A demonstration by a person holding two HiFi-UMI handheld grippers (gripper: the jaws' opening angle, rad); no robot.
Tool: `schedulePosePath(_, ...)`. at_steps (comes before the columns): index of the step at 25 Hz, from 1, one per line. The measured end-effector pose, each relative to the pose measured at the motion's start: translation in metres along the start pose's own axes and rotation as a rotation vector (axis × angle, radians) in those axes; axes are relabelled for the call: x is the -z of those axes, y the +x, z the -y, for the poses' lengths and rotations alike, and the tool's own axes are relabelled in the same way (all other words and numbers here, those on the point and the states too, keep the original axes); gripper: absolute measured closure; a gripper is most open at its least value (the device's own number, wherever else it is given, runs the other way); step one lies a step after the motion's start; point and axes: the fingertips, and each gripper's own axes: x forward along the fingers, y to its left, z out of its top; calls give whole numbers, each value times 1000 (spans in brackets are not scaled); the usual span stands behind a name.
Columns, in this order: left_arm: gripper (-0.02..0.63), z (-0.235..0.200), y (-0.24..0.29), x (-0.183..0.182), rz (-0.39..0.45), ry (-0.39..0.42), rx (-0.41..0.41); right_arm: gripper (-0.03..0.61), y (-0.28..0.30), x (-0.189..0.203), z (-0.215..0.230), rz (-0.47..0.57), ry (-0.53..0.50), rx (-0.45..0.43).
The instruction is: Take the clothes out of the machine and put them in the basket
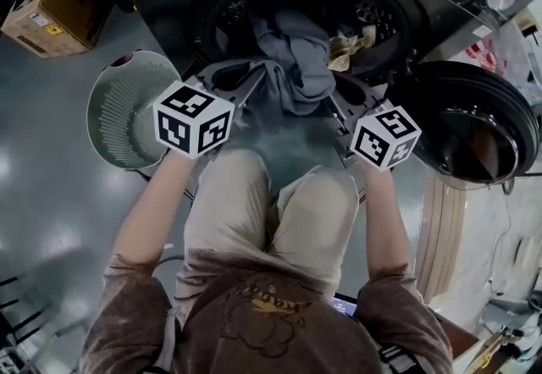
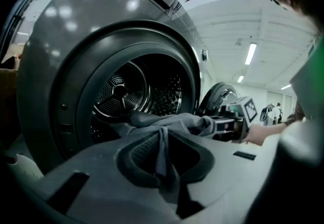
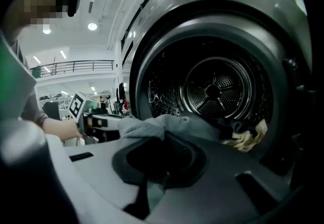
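Note:
A grey garment (image 1: 296, 59) hangs out of the washing machine's drum (image 1: 254, 8) over its lower rim. My left gripper (image 1: 246, 80) is shut on the garment's left part, and in the left gripper view a grey fold (image 2: 162, 152) runs between the closed jaws. My right gripper (image 1: 343, 97) is shut on the same garment's right side; its own view shows the cloth (image 3: 167, 126) bunched over the jaw tips. A beige cloth (image 1: 347, 46) lies inside the drum to the right, also seen as a crumpled beige piece (image 3: 248, 139). A pale green basket (image 1: 127, 110) stands on the floor to the left.
The machine's round door (image 1: 474, 127) hangs open at the right, close to my right hand. A cardboard box (image 1: 55, 4) sits at the far left beyond the basket. The person's knees (image 1: 271, 203) are just below the grippers. Glossy grey floor (image 1: 51, 220) lies left.

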Motion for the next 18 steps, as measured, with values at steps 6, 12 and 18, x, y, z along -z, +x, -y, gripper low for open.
schedulePosePath(6, 563, -11, 31, -11, 17, 43, -25, 558, -36, -17, -11, 38, 26, -22)
schedulePosePath(12, 500, -3, 53, -11, 28, 96, 6, 559, -80, -33, -19, 82, 42, -29)
schedulePosePath(18, 196, 8, 97, 1, 13, 240, 74, 559, -101, -32, -23, 73, 42, -29)
